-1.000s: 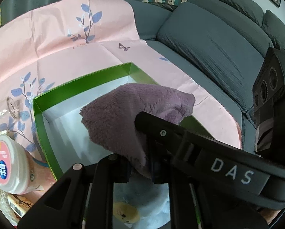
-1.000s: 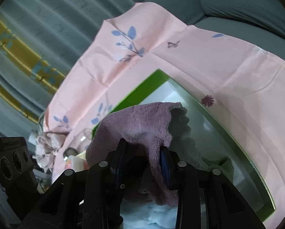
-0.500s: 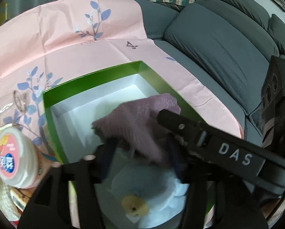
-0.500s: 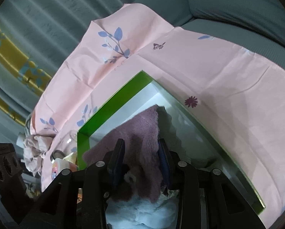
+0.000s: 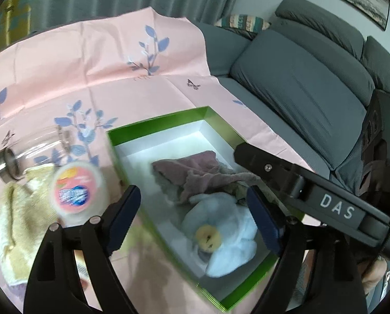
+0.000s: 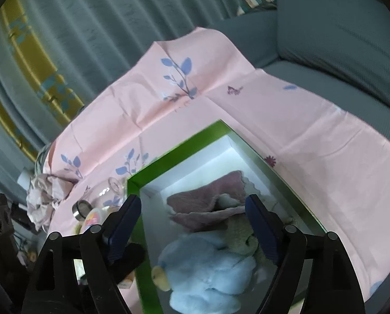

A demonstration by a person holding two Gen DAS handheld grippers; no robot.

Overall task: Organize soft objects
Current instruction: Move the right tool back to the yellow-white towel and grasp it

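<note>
One crumpled mauve towel point(image 5: 195, 168) in green box point(image 5: 158, 124)

The left black plastic two-finger claw point(image 5: 195, 206) has angular arms with triangular cut-outs, round silver pivot pins and dark blue pads on its fingertips point(image 5: 124, 209). The right black plastic claw point(image 6: 193, 222) is built alike, with the same blue pads; seen from the left camera, its body carries white "DAS" lettering, a screw and a green light.

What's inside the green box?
In the green box lie a purple towel and a blue fluffy toy. Something beige peeks out between them, mostly covered.
</note>
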